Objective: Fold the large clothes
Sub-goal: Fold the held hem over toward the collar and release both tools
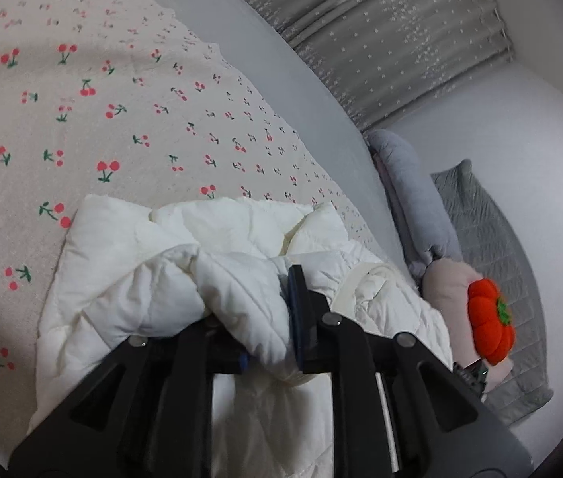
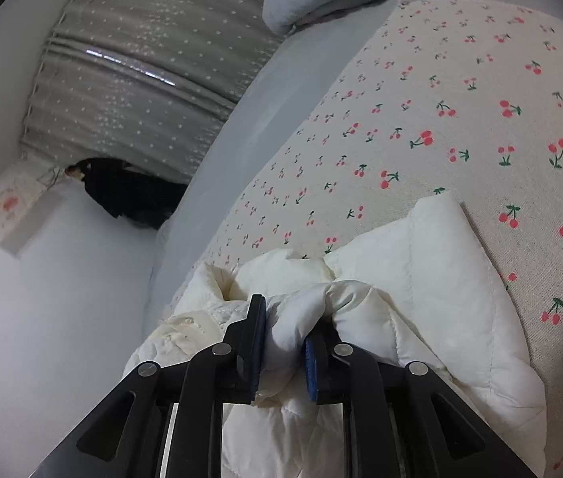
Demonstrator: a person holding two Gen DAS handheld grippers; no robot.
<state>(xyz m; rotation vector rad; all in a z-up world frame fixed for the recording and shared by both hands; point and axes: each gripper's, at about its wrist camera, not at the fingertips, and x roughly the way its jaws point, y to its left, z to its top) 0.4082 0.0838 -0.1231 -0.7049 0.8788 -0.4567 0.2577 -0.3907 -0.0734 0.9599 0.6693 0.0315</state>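
While each claw pinches a bunched fold of the white padded jacket (image 1: pixel 186 255), left claw (image 1: pixel 257 318) and right claw (image 2: pixel 285 342), its bulk lies ahead toward frame centre on the cherry-print bed (image 1: pixel 82 99), probably crosswise.

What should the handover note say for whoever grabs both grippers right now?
Left gripper: a bunch of the white puffer jacket sits between its pads, gripped.
Right gripper: likewise closed on a fold of the same jacket.
Jacket: bunched in a heap on the cherry-print bedspread, near the bed's edge, held at two points.
Done: the jacket is on the bed with some layers doubled over; no neat fold yet.
Left: probably lay the held parts down, let go, smooth, then finish folding.
Nearby, not in the way: an orange pumpkin plush beside the bed.
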